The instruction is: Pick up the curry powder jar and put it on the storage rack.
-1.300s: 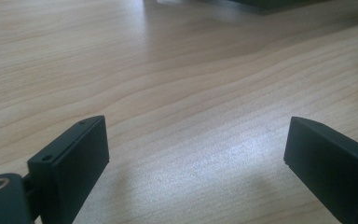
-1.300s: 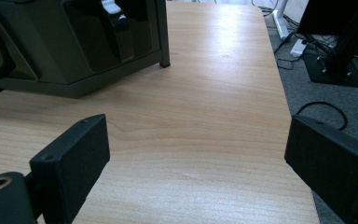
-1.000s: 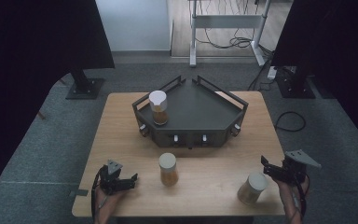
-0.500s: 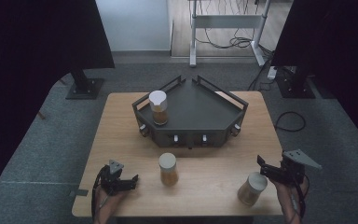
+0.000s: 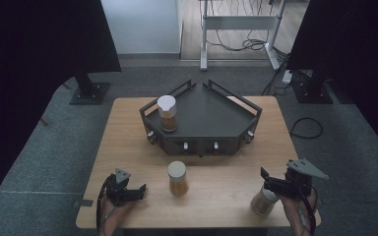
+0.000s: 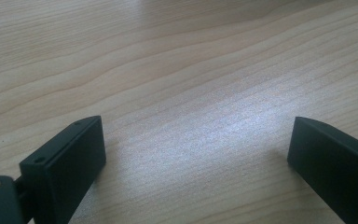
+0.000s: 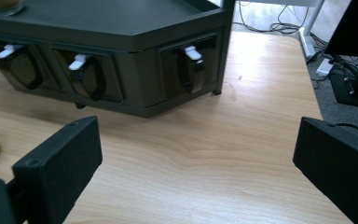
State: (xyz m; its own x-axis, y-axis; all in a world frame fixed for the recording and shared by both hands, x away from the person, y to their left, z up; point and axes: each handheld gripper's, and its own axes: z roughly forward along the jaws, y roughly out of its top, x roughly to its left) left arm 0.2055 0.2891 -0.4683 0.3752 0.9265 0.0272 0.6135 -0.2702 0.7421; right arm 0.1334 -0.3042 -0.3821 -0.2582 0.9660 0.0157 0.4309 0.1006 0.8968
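High view: my right gripper (image 5: 270, 185) hovers, jaws apart, just above the near-right jar (image 5: 263, 201); my left gripper (image 5: 137, 191) rests low, jaws apart. I can read no labels.

**Where everything sits on the table**

In the high view the table (image 5: 128, 142) takes the lower middle of the frame. A tray-like stand (image 5: 211, 118) rests on its far half, at the centre of the frame. One jar (image 5: 167, 113) stands on the stand, at its left end. A second jar (image 5: 177, 178) stands on the table in front of the stand, lower centre. A third jar (image 5: 263, 201) stands at the lower right, near the table's front edge. The right tool (image 5: 271, 185) hangs just above and beside that third jar. The left tool (image 5: 133, 192) lies at the lower left, left of the second jar and apart from it.
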